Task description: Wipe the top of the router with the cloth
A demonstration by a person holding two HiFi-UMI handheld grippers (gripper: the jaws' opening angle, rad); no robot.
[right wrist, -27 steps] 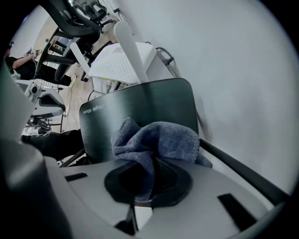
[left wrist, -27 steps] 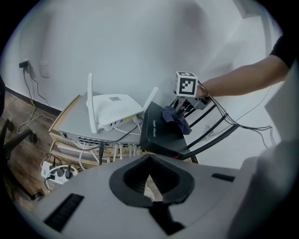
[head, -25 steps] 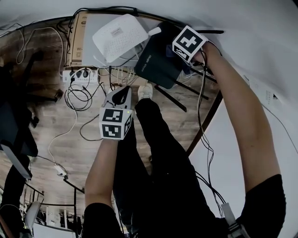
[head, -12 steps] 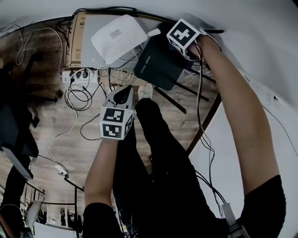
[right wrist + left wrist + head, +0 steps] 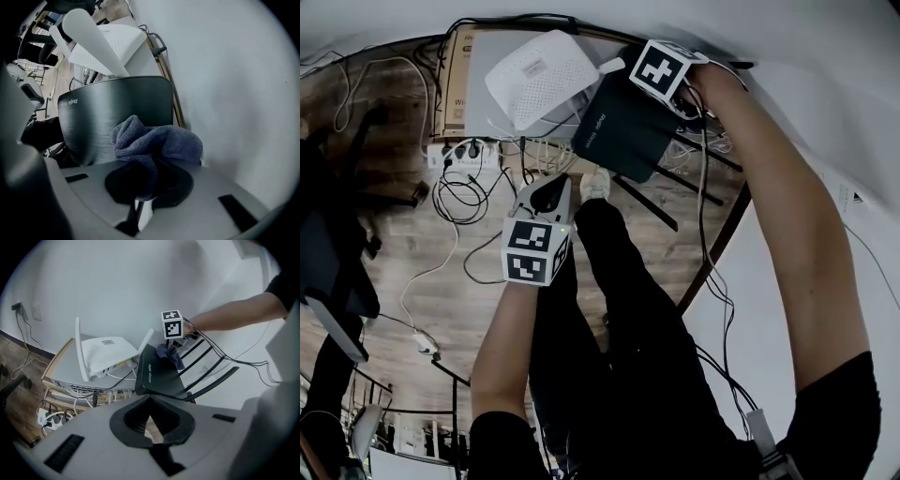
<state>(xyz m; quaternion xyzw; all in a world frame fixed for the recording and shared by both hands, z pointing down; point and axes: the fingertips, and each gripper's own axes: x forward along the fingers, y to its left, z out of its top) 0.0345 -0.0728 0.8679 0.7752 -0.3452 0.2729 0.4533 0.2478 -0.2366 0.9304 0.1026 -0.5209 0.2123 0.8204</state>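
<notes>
Router top meets the cloth we pinch in our right gripper's fingers for wiping; our left gripper hangs clear, fingers together, holding nothing.

The cloth lies on the router, at its end near the wall, gripped in the right tongs. A second router sits just left, on a box. The left tongs hang nearer, apart from both.
</notes>
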